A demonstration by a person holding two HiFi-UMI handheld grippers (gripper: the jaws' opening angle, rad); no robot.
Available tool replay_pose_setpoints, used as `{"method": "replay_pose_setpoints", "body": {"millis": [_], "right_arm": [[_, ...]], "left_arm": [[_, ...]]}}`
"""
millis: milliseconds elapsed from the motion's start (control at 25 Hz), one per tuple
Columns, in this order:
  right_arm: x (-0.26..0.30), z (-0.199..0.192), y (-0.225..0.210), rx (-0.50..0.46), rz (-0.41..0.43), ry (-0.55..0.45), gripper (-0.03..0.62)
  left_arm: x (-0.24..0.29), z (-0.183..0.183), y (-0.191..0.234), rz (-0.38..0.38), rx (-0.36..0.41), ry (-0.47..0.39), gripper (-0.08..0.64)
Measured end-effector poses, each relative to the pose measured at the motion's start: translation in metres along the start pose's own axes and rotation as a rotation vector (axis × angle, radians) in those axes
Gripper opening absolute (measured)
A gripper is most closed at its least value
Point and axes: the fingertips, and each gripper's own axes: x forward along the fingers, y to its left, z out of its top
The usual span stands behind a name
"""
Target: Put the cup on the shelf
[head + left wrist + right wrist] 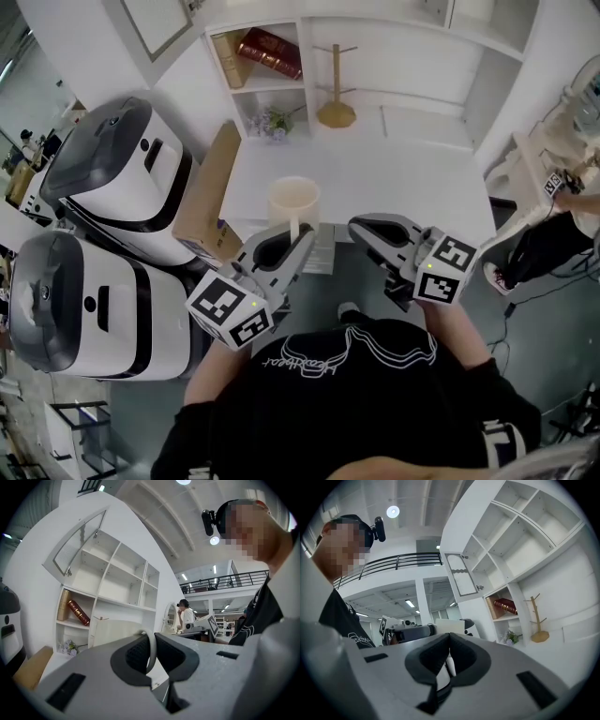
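Observation:
A cream cup (pixel 293 202) stands upright on the white table (pixel 403 187), near its front edge. My left gripper (pixel 298 236) is shut on the cup's handle. In the left gripper view the white handle (pixel 151 649) sits pinched between the dark pads, and the cup's body (pixel 117 633) rises just behind them. My right gripper (pixel 359 226) hovers to the right of the cup, apart from it, shut with nothing in it; its own view shows the jaw tips (pixel 449 640) meeting. The white shelf unit (pixel 375 56) stands at the table's far side.
Books (pixel 270 52) and a small bunch of flowers (pixel 272 122) fill the shelf's left compartments, and a wooden mug tree (pixel 335 89) stands in the middle one. A cardboard box (pixel 211 197) and two white-and-grey appliances (pixel 117 169) (pixel 70 300) lie left. A person (pixel 553 220) stands at right.

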Motion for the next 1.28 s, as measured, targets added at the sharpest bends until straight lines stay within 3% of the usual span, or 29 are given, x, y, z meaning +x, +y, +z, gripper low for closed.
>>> {"method": "replay_pose_setpoints", "body": {"millis": [600, 1280], "right_arm": [[0.083, 0.042, -0.108, 0.012, 0.109, 0.007, 0.006], [0.152, 0.097, -0.245, -0.044, 0.168, -0.003, 0.006]], "left_arm": [[0.066, 0.034, 0.113, 0.101, 0.038, -0.014, 0.025], [0.166, 0.094, 0.246, 0.172, 0.162, -0.077, 0.025]]}}
